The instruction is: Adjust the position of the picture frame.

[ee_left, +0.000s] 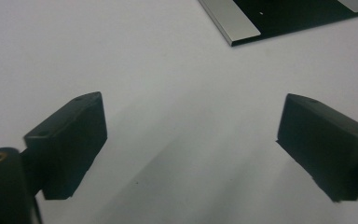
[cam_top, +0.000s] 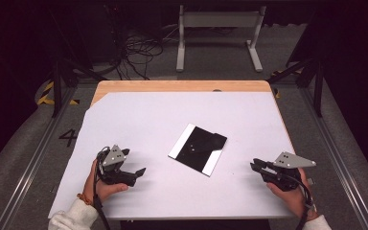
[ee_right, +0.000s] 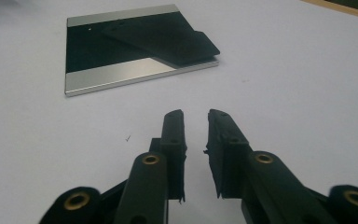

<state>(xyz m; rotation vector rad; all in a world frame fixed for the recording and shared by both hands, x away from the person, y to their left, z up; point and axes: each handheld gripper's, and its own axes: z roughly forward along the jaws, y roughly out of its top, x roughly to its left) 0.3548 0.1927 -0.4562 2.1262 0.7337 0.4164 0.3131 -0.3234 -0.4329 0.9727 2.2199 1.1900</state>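
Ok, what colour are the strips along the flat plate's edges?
Silvery metal strips on a black plate; clearest in the right gripper view.

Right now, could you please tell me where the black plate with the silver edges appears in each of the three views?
High view: the black plate lies mid-table on the white sheet, between the two grippers.
Left gripper view: its corner sits at the top right edge, beyond the wide-open jaws.
Right gripper view: upper left, ahead of the nearly closed jaws.
Shared landmark: the plate's silver strip.
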